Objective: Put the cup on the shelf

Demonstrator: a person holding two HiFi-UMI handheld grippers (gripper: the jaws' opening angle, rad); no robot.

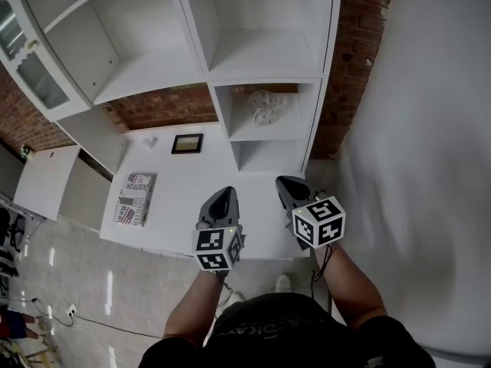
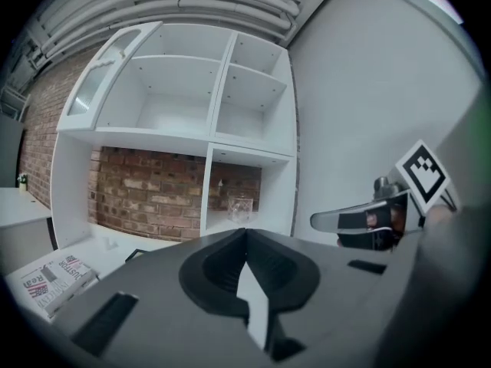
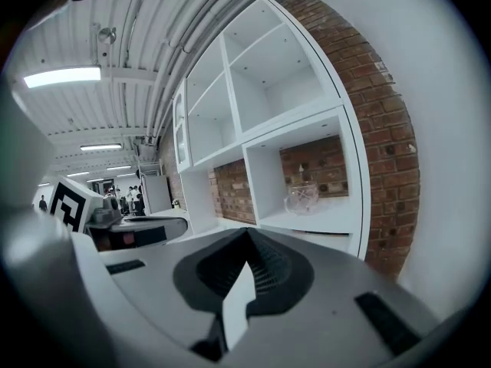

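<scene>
Closest in, the person's forearms (image 1: pixel 347 276) carry the two tools low over the front edge of the white worktop (image 1: pixel 192 181). The left tool (image 1: pixel 224 194) has its jaws pressed together with nothing between them, and the right tool (image 1: pixel 288 184) is likewise pressed together and empty. The two sit side by side, apart from each other and touching nothing. Farther out on the worktop a printed book (image 1: pixel 136 198) lies off to the left, and a small dark picture frame (image 1: pixel 187 143) rests nearer the brick wall (image 1: pixel 165 106). Both are well clear of the tools. Beyond these, the cup (image 1: pixel 265 107), a clear patterned glass, stands upright inside a lower open compartment of the white shelf unit (image 1: pixel 285 133), with brick showing behind it. With the cup already on the shelf and both tools empty, the task looks complete, and at most drawing back seems to remain. Nothing stands between the tools and that compartment.
</scene>
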